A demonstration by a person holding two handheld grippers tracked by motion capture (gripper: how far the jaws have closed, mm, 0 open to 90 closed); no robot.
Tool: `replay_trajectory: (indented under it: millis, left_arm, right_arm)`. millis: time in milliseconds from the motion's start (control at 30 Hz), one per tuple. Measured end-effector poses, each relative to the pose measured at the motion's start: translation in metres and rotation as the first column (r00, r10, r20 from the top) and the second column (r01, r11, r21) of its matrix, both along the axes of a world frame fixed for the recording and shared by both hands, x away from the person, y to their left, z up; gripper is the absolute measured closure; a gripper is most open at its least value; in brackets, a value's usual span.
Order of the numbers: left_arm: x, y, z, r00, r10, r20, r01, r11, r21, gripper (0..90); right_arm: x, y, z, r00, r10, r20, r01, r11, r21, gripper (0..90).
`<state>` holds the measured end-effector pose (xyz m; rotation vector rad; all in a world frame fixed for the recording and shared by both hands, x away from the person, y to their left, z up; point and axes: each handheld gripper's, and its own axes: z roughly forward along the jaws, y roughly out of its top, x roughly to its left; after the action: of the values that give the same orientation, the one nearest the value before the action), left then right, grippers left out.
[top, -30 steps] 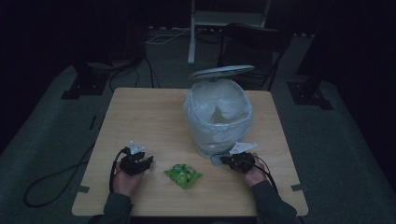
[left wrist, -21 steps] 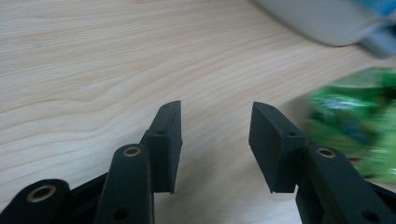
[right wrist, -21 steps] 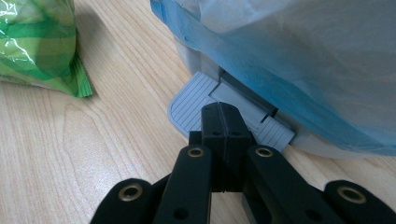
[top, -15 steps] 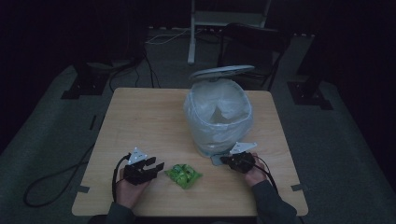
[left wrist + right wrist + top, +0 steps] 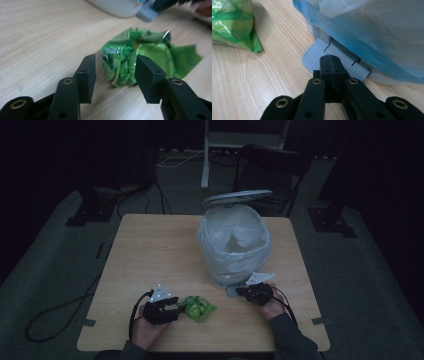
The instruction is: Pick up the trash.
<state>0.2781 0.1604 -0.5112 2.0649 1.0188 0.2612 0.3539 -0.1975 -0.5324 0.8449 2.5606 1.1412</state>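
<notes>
Tabletop (image 5: 150, 250): wrapper (image 5: 140, 57) between left claw (image 5: 115, 75) jaws

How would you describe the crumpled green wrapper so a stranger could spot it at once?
Start at the white pedal bin with its plastic liner on the pale wooden table. Look toward the near edge, left of the bin: the crumpled green foil wrapper lies there, the table's brightest coloured thing.

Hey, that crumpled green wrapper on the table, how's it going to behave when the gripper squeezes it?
The green wrapper looks like thin, creased foil, so it will probably crush and crackle rather than resist. It is likely very light and may skid on the smooth table. Its glossy surface could slip between the left gripper jaws.
</notes>
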Motion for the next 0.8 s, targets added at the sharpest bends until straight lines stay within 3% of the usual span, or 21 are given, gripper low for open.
replay_trajectory:
  millis: [133,400,800]
  left_arm:
    - [0.002,-0.002,-0.006,0.9998,0.018,-0.002,-0.018,0.9992,0.035,66.5]
    - [0.009,0.001,-0.006,0.9993,0.037,0.005,-0.037,0.9992,0.014,78.4]
    - [0.025,0.011,-0.004,0.9975,0.071,0.004,-0.071,0.9972,0.022,81.7]
  right_arm:
    - [0.000,0.000,0.000,1.0000,0.000,0.003,0.000,1.0000,-0.003,90.0]
    - [0.000,0.001,0.000,1.0000,0.001,0.006,-0.001,1.0000,-0.007,90.0]
    - [0.000,0.000,0.000,1.0000,0.000,0.004,0.000,1.0000,-0.006,90.0]
